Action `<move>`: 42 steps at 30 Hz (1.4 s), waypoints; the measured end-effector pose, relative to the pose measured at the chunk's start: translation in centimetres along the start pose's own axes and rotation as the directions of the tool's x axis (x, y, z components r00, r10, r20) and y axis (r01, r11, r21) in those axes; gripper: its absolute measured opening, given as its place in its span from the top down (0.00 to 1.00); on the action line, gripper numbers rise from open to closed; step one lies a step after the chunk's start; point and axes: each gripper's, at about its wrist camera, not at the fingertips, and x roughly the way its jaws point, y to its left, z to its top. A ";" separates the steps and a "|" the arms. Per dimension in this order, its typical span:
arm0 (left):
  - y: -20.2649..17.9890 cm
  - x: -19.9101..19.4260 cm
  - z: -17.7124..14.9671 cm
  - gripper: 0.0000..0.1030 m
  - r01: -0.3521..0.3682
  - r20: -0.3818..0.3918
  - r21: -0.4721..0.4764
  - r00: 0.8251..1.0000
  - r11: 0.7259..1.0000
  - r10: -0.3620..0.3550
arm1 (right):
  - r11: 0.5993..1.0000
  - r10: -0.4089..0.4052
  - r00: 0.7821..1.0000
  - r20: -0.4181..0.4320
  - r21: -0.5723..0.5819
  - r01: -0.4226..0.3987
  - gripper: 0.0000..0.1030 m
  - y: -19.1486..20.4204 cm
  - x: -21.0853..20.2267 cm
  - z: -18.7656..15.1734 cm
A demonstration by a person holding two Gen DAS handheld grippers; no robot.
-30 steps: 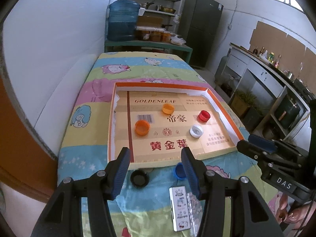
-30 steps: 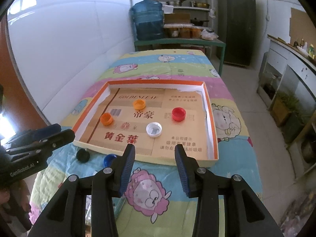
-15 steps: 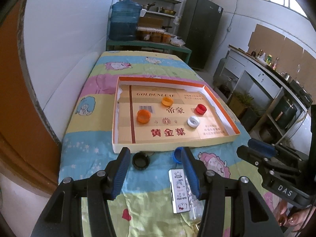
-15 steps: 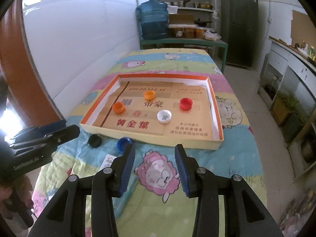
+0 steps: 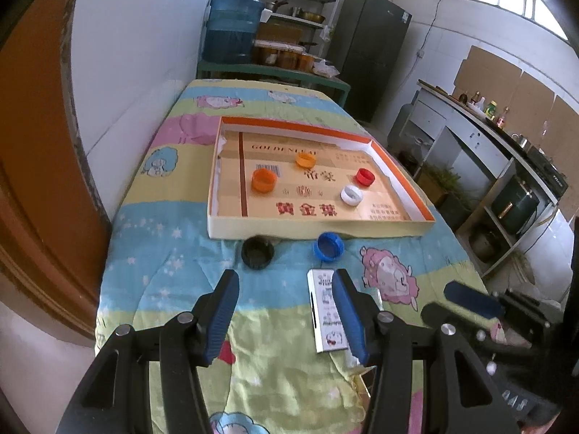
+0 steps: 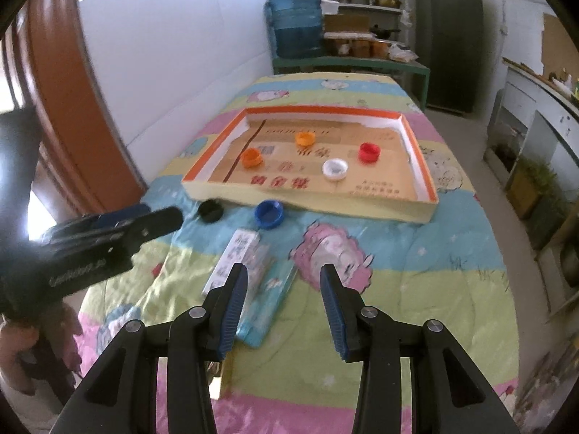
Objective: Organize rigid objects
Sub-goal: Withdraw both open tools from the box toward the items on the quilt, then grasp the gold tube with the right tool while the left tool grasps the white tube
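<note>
Change since earlier: both claws have drawn back from the box tray (image 5: 318,229), so it sits farther off in both views; the black cap (image 5: 257,252) and blue cap (image 5: 328,246), once half hidden by the left claw's fingers, show whole, and more of the small packet (image 5: 323,307) and quilt (image 5: 163,253) is in view.
Left claw (image 5: 286,316): open, holding nothing, hovering above the quilt at the near end of the bed.
Right claw (image 6: 284,311): open, holding nothing, above the quilt near the bed's near edge.
Caps in tray: four, namely a dark orange cap (image 5: 264,180), a light orange cap (image 5: 305,161), a red cap (image 5: 364,175) and a white cap (image 5: 351,194), all apart from each other.
Caps outside tray: two, black and blue, lying on the quilt just beside the tray's near wall, the black one toward the wall side of the bed.
Tray: one shallow cardboard box with orange rim, lying about mid-bed.
Packets: the white printed one lies near the blue cap; in the right wrist view a pale blue flat pack (image 6: 269,300) lies beside it, partly behind that claw's finger.
Background: one large water jug (image 5: 233,29) on a green stand beyond the bed's far end.
</note>
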 end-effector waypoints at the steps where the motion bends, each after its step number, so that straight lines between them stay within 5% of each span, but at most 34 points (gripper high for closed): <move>1: 0.1 0.0 -0.2 0.48 0.002 -0.003 -0.003 1.000 1.000 -0.002 | 1.000 0.001 1.000 -0.005 -0.011 -0.001 0.58 0.4 0.0 -0.5; 23: 1.1 -0.3 -3.2 0.48 0.016 -0.023 -0.016 1.000 1.000 -0.016 | 0.996 0.069 0.993 -0.099 -0.056 -0.075 0.58 4.2 1.5 -5.9; 29: 1.2 0.1 -3.3 0.48 0.021 -0.033 -0.017 0.999 1.000 -0.022 | 0.994 0.066 0.992 -0.112 -0.082 -0.075 0.80 4.9 2.1 -6.2; 42: -1.7 3.7 -3.0 0.48 0.010 -0.089 0.068 0.996 0.998 -0.004 | 0.995 0.047 0.995 -0.091 -0.081 -0.055 0.82 3.7 1.3 -6.2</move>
